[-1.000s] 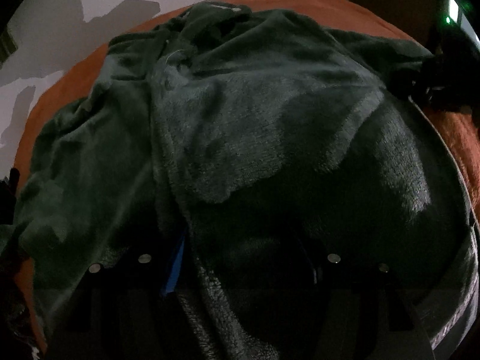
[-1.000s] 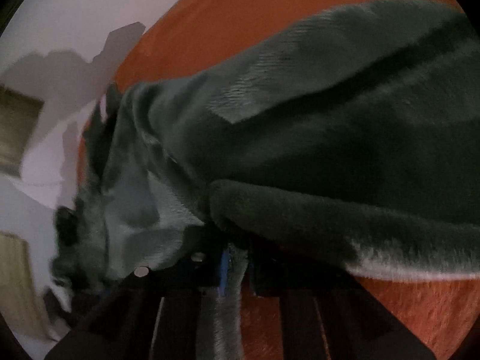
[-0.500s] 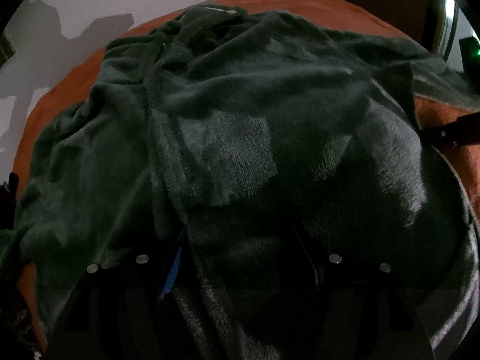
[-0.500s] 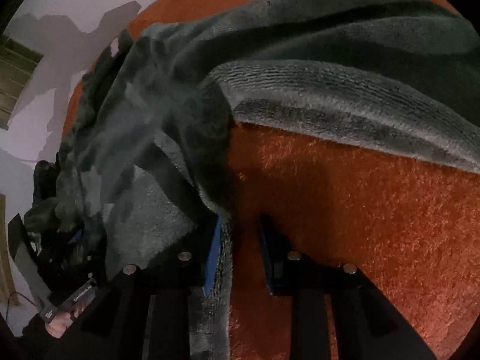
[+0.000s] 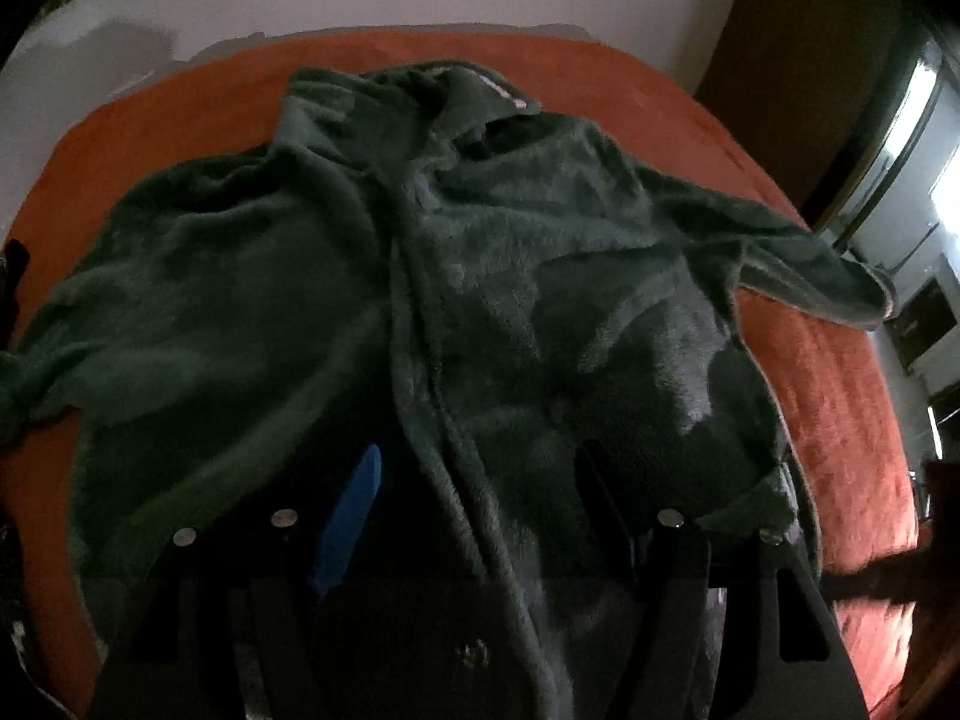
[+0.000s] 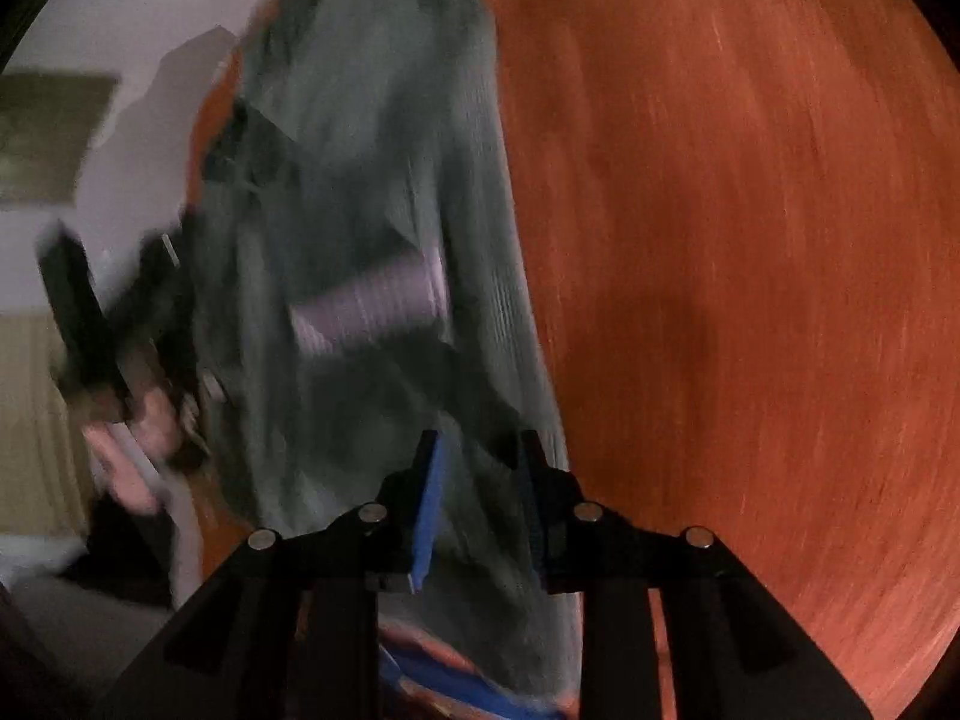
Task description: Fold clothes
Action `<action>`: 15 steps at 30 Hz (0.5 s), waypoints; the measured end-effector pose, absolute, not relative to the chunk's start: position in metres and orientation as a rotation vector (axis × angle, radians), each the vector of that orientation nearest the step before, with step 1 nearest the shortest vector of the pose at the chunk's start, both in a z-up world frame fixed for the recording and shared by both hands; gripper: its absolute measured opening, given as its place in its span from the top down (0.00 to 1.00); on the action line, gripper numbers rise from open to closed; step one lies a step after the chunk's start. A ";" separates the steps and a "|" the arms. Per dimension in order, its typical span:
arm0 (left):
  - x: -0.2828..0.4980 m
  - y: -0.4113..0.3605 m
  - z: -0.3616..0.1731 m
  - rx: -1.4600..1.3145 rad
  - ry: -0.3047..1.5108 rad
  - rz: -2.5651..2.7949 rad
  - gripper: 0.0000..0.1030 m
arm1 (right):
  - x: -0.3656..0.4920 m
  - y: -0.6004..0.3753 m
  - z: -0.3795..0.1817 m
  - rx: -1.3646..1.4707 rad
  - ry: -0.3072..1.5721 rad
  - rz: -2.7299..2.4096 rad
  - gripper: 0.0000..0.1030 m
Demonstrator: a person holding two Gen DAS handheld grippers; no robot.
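Fleece garment [image 5: 480, 324]: dark green, spread flat on the orange bed cover [image 5: 840, 420], collar at its far end.
Left gripper [image 5: 474, 480]: jaws wide apart over the garment's hem.
Right gripper [image 6: 480, 480]: jaws parted, blurred fabric between them.

One green fleece garment [image 5: 480, 312], one orange blanket [image 5: 828, 396], two grippers — left [image 5: 474, 468], right [image 6: 480, 456].

- Left wrist view looks low and close along the dark green fleece garment [image 5: 480, 300] toward the wall.
- Right wrist view, blurred, shares this garment [image 6: 372, 240] and the orange bed cover [image 6: 750, 240].
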State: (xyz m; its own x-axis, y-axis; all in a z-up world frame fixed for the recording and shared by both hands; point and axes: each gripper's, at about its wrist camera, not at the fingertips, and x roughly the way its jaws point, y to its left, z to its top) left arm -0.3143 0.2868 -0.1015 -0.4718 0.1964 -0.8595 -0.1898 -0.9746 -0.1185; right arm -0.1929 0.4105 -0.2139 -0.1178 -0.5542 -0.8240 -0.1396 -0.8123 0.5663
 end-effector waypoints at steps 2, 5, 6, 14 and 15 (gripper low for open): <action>-0.309 0.283 -0.100 -1.462 0.002 2.530 0.34 | -0.172 0.404 -0.213 1.838 -0.711 -2.045 0.77; -0.315 0.279 -0.107 -1.492 -0.006 2.524 0.33 | -0.162 0.404 -0.213 1.833 -0.728 -2.041 0.77; -0.316 0.278 -0.109 -1.505 -0.014 2.516 0.34 | -0.161 0.407 -0.213 1.836 -0.762 -2.025 0.77; -0.318 0.285 -0.119 -1.525 -0.019 2.478 0.34 | -0.142 0.431 -0.221 1.869 -1.026 -1.931 0.77; -0.318 0.287 -0.119 -1.526 -0.018 2.472 0.34 | -0.142 0.429 -0.224 1.874 -1.035 -1.918 0.77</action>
